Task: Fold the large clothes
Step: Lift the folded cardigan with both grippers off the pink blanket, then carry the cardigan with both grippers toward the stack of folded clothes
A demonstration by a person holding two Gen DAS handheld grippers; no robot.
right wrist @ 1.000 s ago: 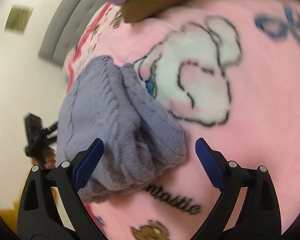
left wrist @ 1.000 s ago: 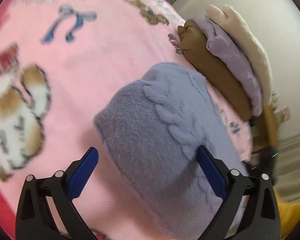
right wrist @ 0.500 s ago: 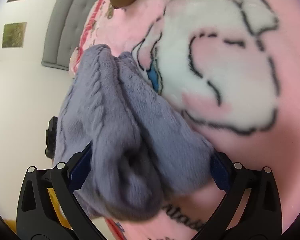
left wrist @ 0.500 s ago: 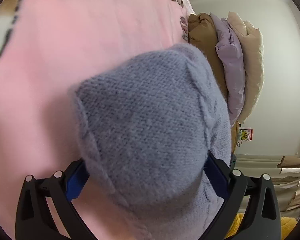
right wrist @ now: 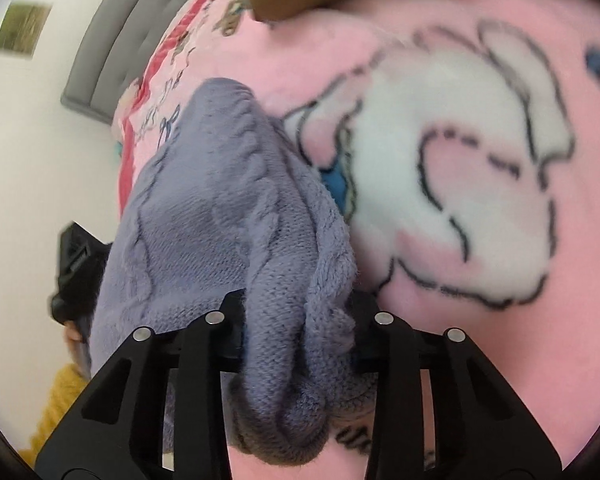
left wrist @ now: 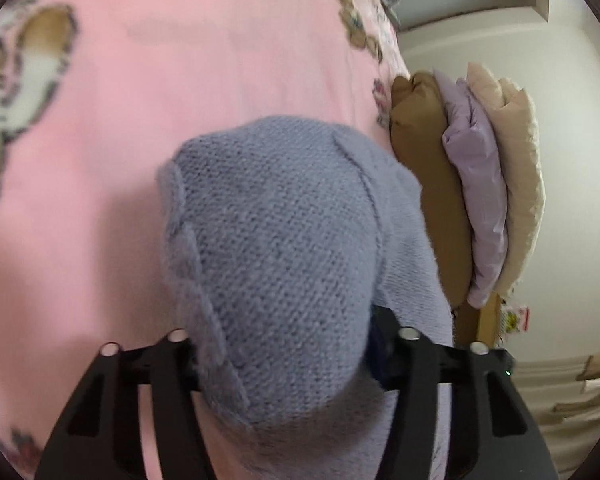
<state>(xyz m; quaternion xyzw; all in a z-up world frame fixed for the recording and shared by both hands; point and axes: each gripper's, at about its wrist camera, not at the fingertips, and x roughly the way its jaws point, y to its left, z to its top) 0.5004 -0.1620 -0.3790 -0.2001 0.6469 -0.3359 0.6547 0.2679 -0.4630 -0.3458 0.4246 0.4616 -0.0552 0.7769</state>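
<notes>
A folded lavender-grey cable-knit sweater lies on a pink cartoon-print blanket. My left gripper is shut on one end of the sweater, whose bulk bulges over the fingers and hides the pads. In the right wrist view the same sweater is bunched in thick folds, and my right gripper is shut on its other end. The blanket with a white rabbit drawing lies under and right of it.
A stack of brown, lilac and beige cushions stands against the wall beyond the sweater. A grey padded headboard is at the upper left of the right wrist view. A black device and yellow fabric sit off the bed's edge.
Both grippers went from open beside the sweater to closed on its ends. The sweater now fills the space between the fingers in both views.
</notes>
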